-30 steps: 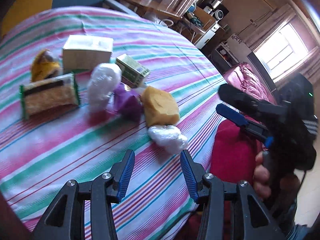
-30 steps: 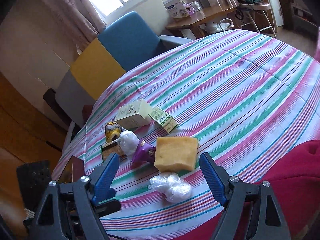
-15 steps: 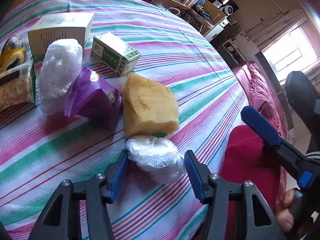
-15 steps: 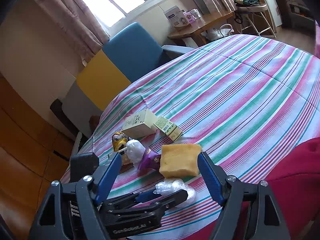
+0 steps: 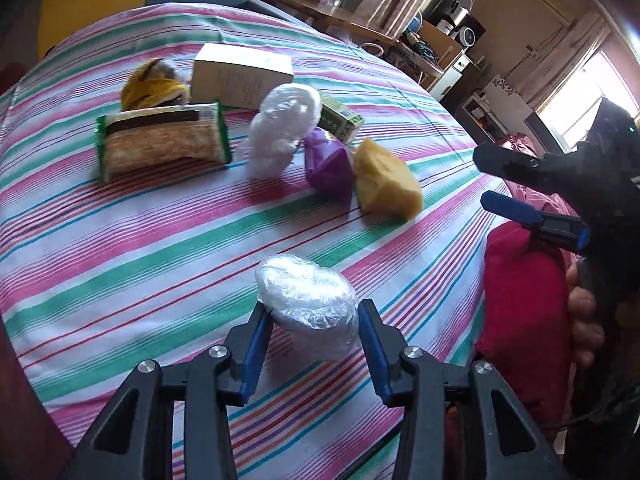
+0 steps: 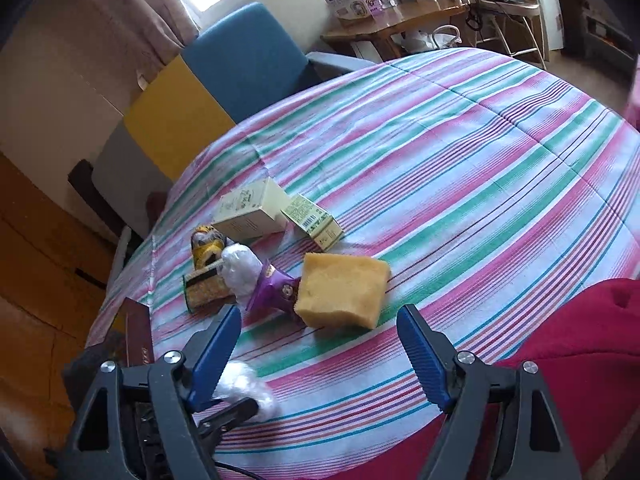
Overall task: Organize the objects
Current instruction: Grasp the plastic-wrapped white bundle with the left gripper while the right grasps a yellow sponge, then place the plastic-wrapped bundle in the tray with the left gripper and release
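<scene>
Up close, my left gripper point(image 5: 312, 350) had its blue fingers point(image 5: 254, 350) pinching a small plastic-wrapped bundle point(image 5: 308, 300), held over the near part of the striped worktop point(image 5: 140, 248), well apart from the other things. My right gripper point(image 6: 320, 356) hung above the worktop's near edge with its fingers spread wide and nothing between them.

Farther back lay a loose cluster: a yellow sponge point(image 5: 386, 182) touching a purple packet point(image 5: 328, 166), a bigger white plastic-wrapped lump point(image 5: 282, 130) just beside that, and a green-edged snack pack point(image 5: 160, 140) to its left. Behind them sat a yellow toy figure point(image 5: 154, 86), a cream carton point(image 5: 240, 74) and a small green box point(image 5: 340, 118). Nothing stood between my right fingers and the sponge. A red cushion point(image 6: 560, 332) crowded the right edge, and a blue and yellow armchair point(image 6: 224, 76) stood beyond the worktop.

Print showed on the carton and a barcode on the green box, all too small to read.
</scene>
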A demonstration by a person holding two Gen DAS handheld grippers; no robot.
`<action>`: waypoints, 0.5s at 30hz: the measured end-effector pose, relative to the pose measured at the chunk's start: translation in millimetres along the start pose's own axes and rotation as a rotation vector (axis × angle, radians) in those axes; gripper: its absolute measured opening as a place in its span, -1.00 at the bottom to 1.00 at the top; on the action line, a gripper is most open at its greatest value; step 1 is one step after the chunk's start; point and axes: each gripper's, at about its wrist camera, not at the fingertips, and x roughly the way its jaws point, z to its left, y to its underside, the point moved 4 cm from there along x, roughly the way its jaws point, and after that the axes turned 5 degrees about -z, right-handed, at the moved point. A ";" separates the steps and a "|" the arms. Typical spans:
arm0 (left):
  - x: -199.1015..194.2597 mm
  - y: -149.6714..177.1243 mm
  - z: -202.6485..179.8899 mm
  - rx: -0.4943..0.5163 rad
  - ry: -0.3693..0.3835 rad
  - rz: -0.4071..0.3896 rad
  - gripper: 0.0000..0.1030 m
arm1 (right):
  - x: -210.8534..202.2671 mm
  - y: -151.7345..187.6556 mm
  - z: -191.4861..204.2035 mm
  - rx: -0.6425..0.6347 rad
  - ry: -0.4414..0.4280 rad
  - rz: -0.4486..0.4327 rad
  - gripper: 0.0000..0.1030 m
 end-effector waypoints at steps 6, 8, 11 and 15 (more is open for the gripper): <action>-29.6 20.1 12.9 0.005 -0.007 -0.038 -0.15 | 29.4 -3.8 8.5 -0.027 0.124 0.144 0.71; -37.3 25.2 12.6 0.009 -0.004 -0.047 -0.15 | 39.3 -7.8 11.0 -0.021 0.151 0.161 0.73; -48.3 29.8 13.2 0.016 0.001 -0.065 -0.15 | 56.4 -12.8 10.0 0.006 0.182 0.184 0.73; -59.2 33.7 11.1 0.017 0.017 -0.082 -0.15 | 76.2 -14.8 5.2 0.034 0.236 0.228 0.72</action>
